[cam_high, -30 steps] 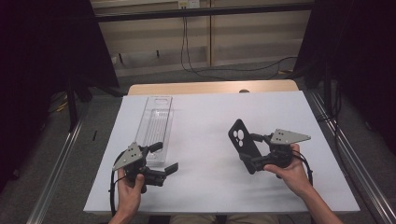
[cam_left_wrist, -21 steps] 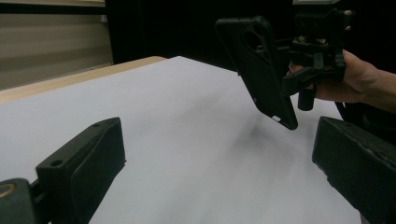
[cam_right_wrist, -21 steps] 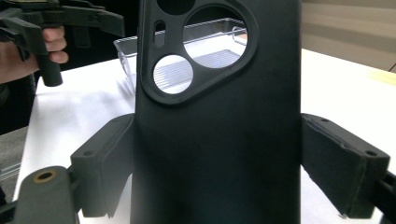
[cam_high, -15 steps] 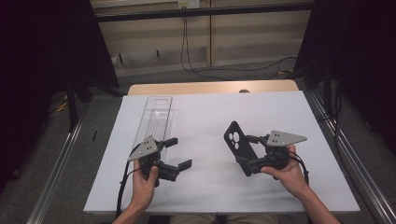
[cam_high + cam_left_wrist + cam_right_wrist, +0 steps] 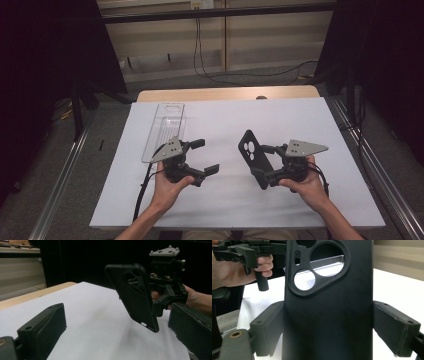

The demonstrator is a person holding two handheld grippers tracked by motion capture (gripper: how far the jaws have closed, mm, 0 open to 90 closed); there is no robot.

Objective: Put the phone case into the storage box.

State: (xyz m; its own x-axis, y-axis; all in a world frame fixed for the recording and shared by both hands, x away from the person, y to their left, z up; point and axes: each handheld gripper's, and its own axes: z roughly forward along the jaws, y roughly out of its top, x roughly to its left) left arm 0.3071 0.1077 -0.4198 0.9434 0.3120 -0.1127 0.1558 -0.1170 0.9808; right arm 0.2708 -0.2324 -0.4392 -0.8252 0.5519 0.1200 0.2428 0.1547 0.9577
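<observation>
The right gripper point(image 5: 262, 165) clamps a black plastic phone case point(image 5: 254, 156) upright between its jaws (camera cut-outs uppermost), opposite the left gripper point(image 5: 206, 157), whose jaws gape empty. Through the cut-outs, the right gripper view shows a clear plastic tray point(image 5: 325, 265).

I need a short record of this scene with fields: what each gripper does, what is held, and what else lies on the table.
right gripper: shut on the black plastic phone case, held by its two side edges
phone case pose: lifted off the table, tilted, camera cutout at the upper end
left gripper: open, nothing between the jaws, pointing toward the case
other thing: clear plastic tray, lying flat behind the left gripper
surface: white table sheet
</observation>
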